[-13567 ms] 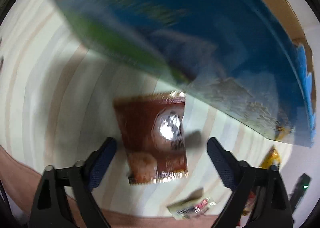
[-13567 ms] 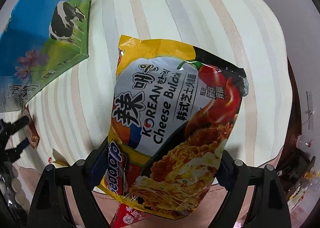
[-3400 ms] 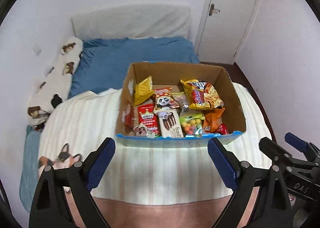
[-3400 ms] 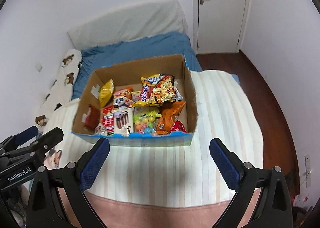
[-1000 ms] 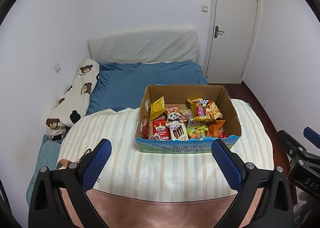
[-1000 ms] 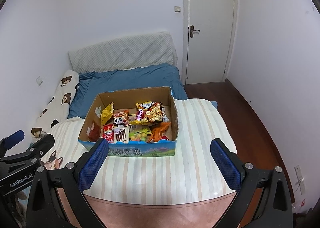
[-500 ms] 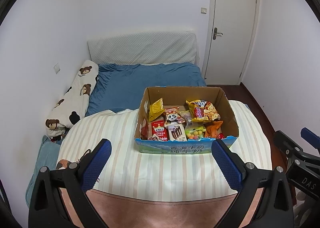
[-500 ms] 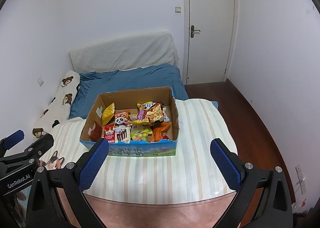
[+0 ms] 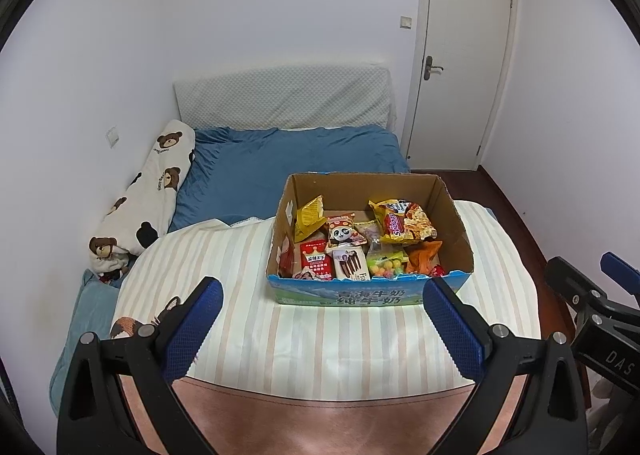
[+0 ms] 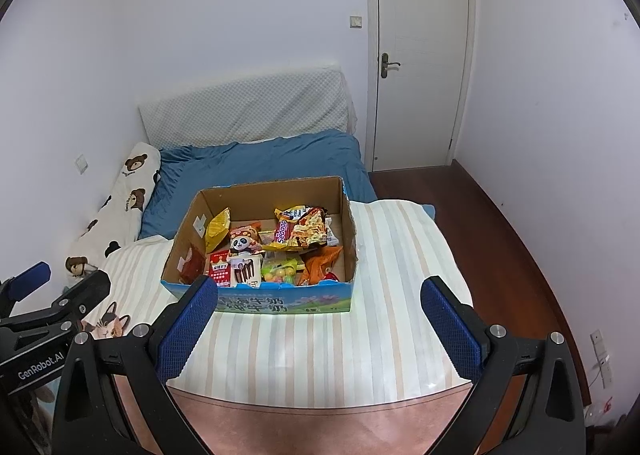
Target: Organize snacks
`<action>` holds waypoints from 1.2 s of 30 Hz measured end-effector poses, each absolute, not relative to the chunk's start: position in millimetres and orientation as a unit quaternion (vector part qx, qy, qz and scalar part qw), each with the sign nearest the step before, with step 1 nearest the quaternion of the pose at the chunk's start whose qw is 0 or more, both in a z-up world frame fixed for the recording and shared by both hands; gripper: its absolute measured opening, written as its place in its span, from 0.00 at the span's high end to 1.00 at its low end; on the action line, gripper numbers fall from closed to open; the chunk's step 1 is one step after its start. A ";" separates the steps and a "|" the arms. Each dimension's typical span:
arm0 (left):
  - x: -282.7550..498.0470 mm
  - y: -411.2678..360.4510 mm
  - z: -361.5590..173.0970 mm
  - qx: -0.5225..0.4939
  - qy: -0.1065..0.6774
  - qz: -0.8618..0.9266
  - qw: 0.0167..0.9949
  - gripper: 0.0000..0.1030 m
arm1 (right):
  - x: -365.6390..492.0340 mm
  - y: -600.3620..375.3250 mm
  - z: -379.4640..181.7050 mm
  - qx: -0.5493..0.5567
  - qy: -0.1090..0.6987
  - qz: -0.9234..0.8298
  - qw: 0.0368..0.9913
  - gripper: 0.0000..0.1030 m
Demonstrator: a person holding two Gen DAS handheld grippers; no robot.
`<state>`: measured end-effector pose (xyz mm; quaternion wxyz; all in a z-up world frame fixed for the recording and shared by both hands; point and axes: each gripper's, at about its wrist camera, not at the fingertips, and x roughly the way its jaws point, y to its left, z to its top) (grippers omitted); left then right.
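Left gripper (image 9: 322, 319): I see my fingers spread wide with nothing between them, held above the near edge of the striped cloth, well short of the box.
Right gripper (image 10: 320, 319): released the same way, empty, also short of the box.
Box (image 9: 370, 297): it sits on the striped cloth (image 9: 320, 339), open side up, long axis running left to right, printed blue front wall facing me.
Snacks: all lie inside the box; a yellow noodle packet (image 9: 402, 221) rests at the back right, tilted, its long axis slanting toward the box's right wall; a panda packet (image 9: 340, 233) lies in the middle; a chocolate stick box (image 9: 352, 263) leans on the front wall.
Left view only: my right gripper shows to the right of the box.
Right view only: my left gripper shows to the left of the box, and bare wooden floor (image 10: 500, 223) runs right of the box.
Around: a blue bed (image 9: 288, 159) lies behind the box, a bear pillow (image 9: 148, 191) to the box's back left, a white door (image 9: 460, 67) behind it on the right.
In the way: I see nothing between either gripper and the box.
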<state>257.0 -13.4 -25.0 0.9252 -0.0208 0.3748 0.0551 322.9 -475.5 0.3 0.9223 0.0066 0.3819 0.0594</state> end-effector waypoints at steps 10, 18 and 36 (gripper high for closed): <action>254.2 -13.8 -23.1 -0.022 0.372 0.052 0.927 0.00 | 320.2 -477.9 3.2 0.010 0.382 0.060 0.922 0.00; 253.4 -13.2 -23.0 -0.022 0.370 0.053 0.927 0.00 | 318.8 -477.8 4.0 0.010 0.381 0.059 0.923 0.00; 252.8 -11.6 -19.8 -0.021 0.367 0.051 0.929 0.00 | 318.7 -478.7 4.2 0.009 0.381 0.061 0.923 0.00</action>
